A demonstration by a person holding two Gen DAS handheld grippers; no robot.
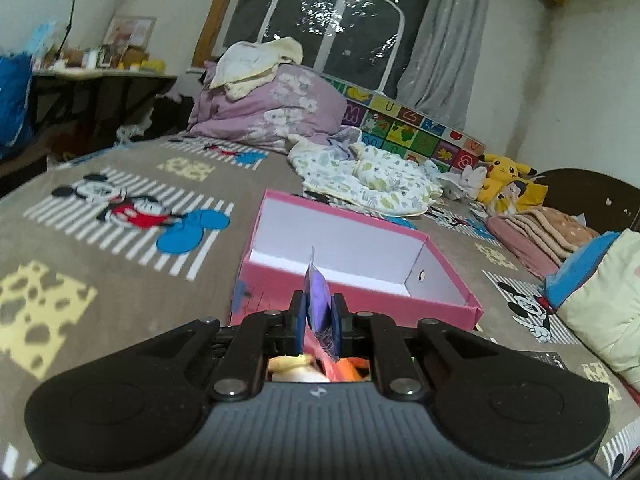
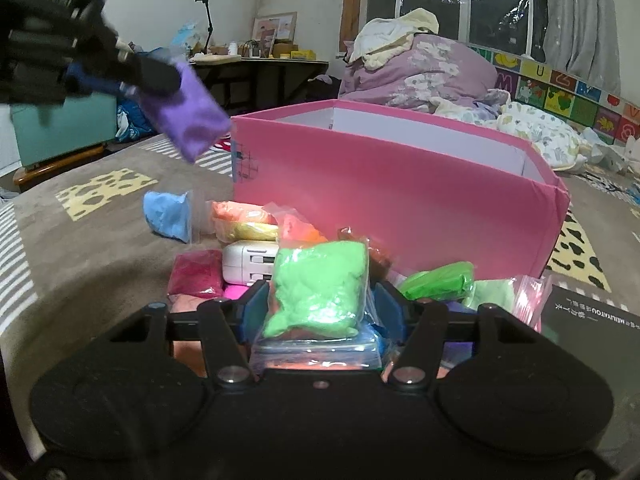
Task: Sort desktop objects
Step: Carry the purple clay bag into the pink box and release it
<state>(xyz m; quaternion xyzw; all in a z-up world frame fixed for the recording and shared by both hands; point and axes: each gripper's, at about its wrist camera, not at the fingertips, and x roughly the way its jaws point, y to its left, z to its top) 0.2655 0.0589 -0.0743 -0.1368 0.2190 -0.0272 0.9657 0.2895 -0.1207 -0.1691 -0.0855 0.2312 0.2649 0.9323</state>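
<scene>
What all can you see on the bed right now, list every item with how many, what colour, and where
box: one, pink, white inside, open, on the bedspread
purple clay bag: one, in the air left of the box
light green clay bag: one, atop the pile
blue clay bag: one, left of the pile
charger: one, white, within the pile
Pikachu plush: one, yellow, far right
quilt: one, lilac, behind the box
left gripper: shut on the purple clay bag
right gripper: jaws either side of the light green clay bag; grip unclear
</scene>
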